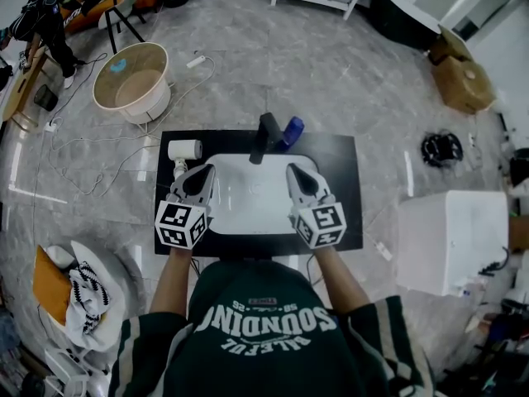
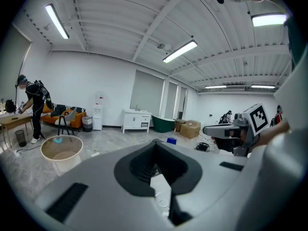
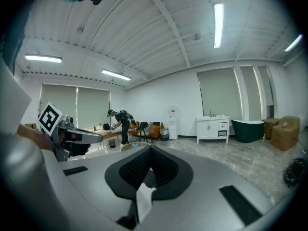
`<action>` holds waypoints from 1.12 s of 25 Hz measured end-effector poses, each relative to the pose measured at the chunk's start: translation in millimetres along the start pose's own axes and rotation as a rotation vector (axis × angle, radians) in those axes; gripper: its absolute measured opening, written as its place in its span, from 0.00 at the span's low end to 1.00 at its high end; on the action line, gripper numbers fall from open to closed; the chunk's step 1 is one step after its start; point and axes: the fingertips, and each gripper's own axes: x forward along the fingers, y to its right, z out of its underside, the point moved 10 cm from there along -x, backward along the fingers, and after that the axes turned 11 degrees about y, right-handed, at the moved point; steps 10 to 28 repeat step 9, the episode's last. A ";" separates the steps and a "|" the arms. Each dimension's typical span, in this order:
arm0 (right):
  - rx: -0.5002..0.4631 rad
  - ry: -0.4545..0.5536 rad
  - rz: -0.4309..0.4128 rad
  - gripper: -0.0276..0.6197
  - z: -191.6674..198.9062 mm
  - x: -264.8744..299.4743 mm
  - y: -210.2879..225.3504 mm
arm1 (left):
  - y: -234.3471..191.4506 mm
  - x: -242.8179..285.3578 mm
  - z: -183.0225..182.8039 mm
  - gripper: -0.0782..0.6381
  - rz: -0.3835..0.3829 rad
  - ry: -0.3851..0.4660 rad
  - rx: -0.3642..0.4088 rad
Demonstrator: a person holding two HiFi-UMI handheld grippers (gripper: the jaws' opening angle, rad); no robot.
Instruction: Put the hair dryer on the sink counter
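A white hair dryer (image 1: pixel 183 150) lies on the left part of the black sink counter (image 1: pixel 343 184), beside the white basin (image 1: pixel 252 197). My left gripper (image 1: pixel 201 174) is shut and empty, its tip just right of the dryer's handle, over the basin's left rim. My right gripper (image 1: pixel 297 174) is also shut and empty, over the basin's right rim. In the left gripper view the jaws (image 2: pixel 156 170) are closed on nothing, and the right gripper (image 2: pixel 224 130) shows at the side. The right gripper view shows its own closed jaws (image 3: pixel 144 179) and the left gripper (image 3: pixel 82 138).
A black faucet (image 1: pixel 264 136) and a blue object (image 1: pixel 291 131) stand at the basin's back edge. On the floor are a round beige tub (image 1: pixel 132 81), loose cables (image 1: pixel 83 151), a white box (image 1: pixel 450 238) and a clothes pile (image 1: pixel 78 292). A person (image 2: pixel 33 105) stands far off.
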 end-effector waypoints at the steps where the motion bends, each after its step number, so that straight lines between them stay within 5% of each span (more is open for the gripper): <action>1: 0.001 -0.001 -0.001 0.04 0.0 -0.3 0.1 | 0.7 0.4 0.8 0.11 0.002 -0.002 -0.002; 28: -0.003 -0.002 -0.008 0.04 -2.8 -1.4 1.2 | 2.3 1.8 3.5 0.11 0.009 -0.009 -0.012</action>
